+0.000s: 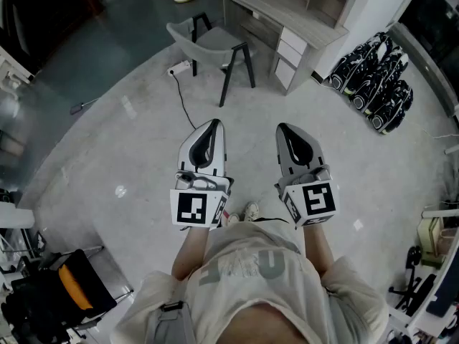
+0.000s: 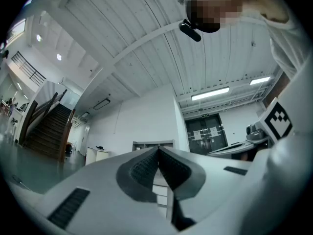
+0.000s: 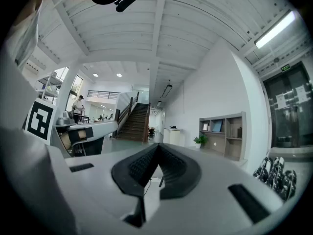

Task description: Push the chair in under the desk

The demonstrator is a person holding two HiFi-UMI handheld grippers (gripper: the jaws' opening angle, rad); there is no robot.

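Observation:
A grey chair [image 1: 208,43] with black legs stands on the concrete floor, pulled out from the pale wood desk [image 1: 283,16] at the top of the head view. The chair's seat is outside the desk's edge. Both grippers are held side by side at chest height, well short of the chair. My left gripper [image 1: 215,123] is shut with nothing in it, and its ribbed pads [image 2: 146,168] meet at the tip. My right gripper [image 1: 281,127] is likewise shut and empty, pads [image 3: 144,166] pressed together. White desk drawers [image 2: 160,190] show through the gap under the left jaws.
A power strip with a black cable [image 1: 180,69] lies on the floor left of the chair. A pile of black-and-white bags [image 1: 374,77] leans by the wall at right. Black and orange equipment [image 1: 66,285] sits at lower left. A shelf unit [image 3: 222,135] and stairs [image 3: 138,122] stand farther off.

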